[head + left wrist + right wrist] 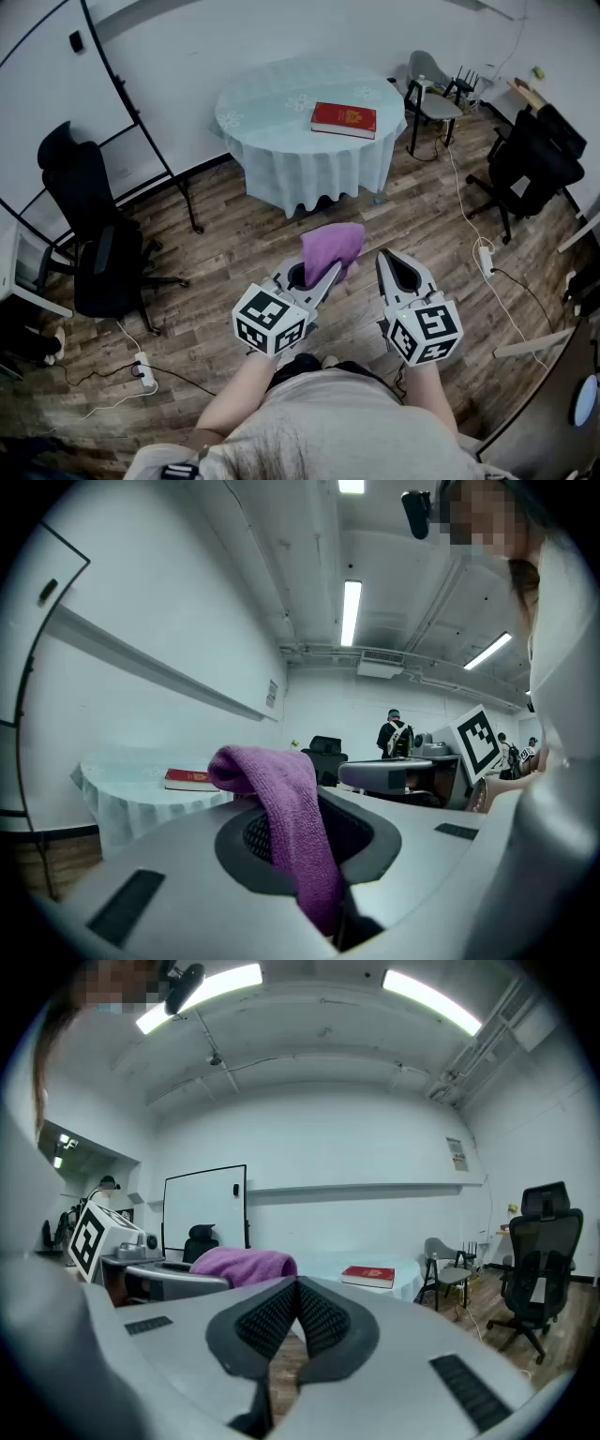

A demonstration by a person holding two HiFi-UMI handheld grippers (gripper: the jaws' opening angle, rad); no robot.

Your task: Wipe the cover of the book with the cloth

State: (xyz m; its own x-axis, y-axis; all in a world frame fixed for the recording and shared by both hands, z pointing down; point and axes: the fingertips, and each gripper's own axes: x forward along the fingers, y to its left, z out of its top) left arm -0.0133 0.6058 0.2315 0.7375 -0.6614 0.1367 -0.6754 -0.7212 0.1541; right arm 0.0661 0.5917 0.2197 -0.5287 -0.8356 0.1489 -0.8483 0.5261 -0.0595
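Book (343,119): red, closed, flat on the table (272,103) – right half of the top, short of the right edge.
Table: round, under a pale blue-green tablecloth (309,178) that hangs down all around; nothing but the book seen on it.
Cloth (332,246): purple, pinched in the left gripper (328,274), the rest bunched at the tips and drooping back over one jaw; well apart from the table's near edge and the book.
Left gripper: jaws squeezed down on the cloth, only the fabric's thickness between them; held over the floor (234,244), pointing toward the table.
Right gripper (383,258): jaws closed, pad tips touching, nothing between them – a sliver of floor shows through the gap below the tips; held just beside the left gripper, to the right of the cloth.
Floor: wood planks; power strip (143,372) and cables at lower left.
Chairs: black office chair (94,234) left of the table, grey chair (431,89) past the table's right edge, second black office chair (534,155) farther right.
Person: forearms and light shirt at the bottom of the head view, one gripper in each hand.
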